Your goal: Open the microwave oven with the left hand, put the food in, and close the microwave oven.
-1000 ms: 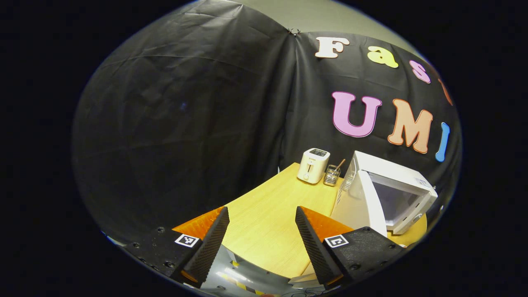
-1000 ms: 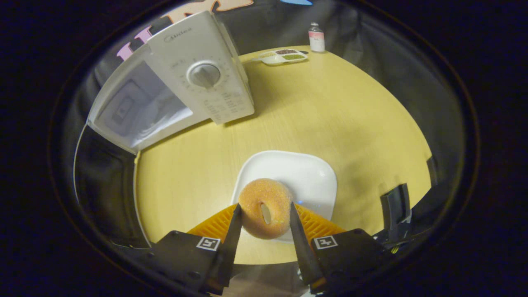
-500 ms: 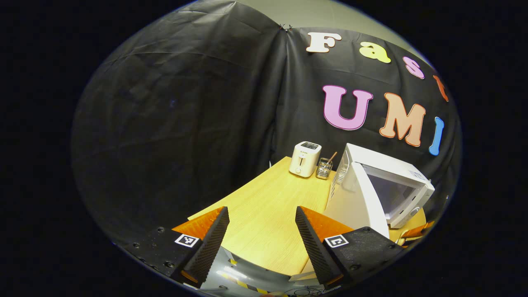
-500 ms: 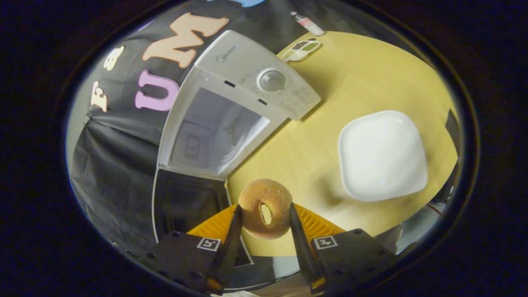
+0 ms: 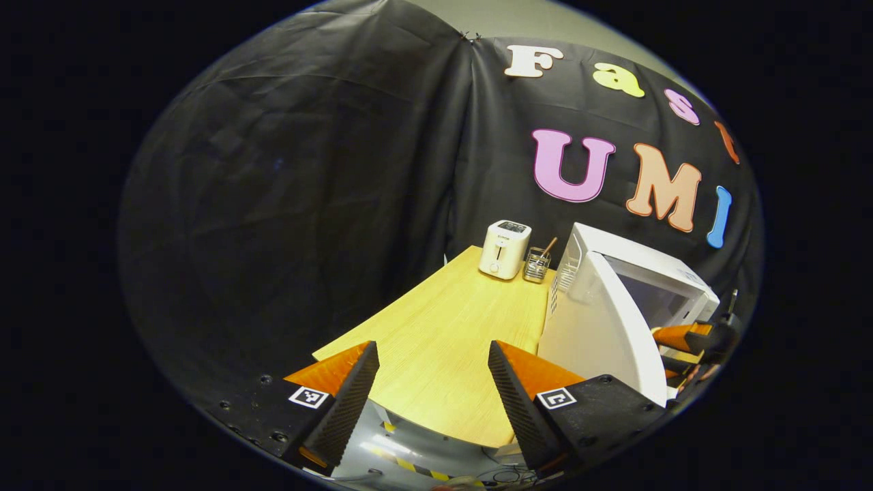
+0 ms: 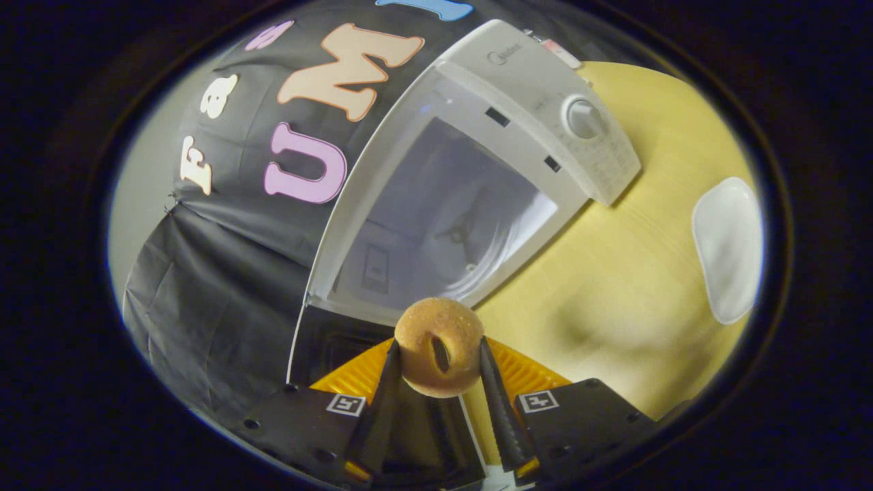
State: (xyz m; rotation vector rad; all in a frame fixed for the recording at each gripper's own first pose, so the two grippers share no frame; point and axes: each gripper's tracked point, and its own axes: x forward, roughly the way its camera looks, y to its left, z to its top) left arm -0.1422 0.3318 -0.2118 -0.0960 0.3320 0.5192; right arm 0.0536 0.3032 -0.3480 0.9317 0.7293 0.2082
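Observation:
In the right gripper view, my right gripper (image 6: 438, 354) is shut on a sugared donut (image 6: 438, 345), held just in front of the white microwave oven (image 6: 532, 109). Its door (image 6: 320, 348) hangs open to the lower left, and the lit cavity (image 6: 443, 225) lies straight ahead. In the left gripper view, my left gripper (image 5: 433, 372) stands open above the near table edge, with nothing between its fingers. There the microwave oven (image 5: 641, 262) sits at the right with its door (image 5: 600, 327) swung outward. The right gripper (image 5: 689, 337) shows beyond that door.
A white plate (image 6: 728, 245) lies on the yellow table (image 6: 634, 273) to the right of the donut. A white toaster (image 5: 505, 249) and a small glass holder (image 5: 537, 266) stand at the table's far end, left of the oven.
My right gripper has carried the donut from above the plate leftward and up to the oven's open mouth. The left gripper has barely shifted; the right gripper now shows in its view.

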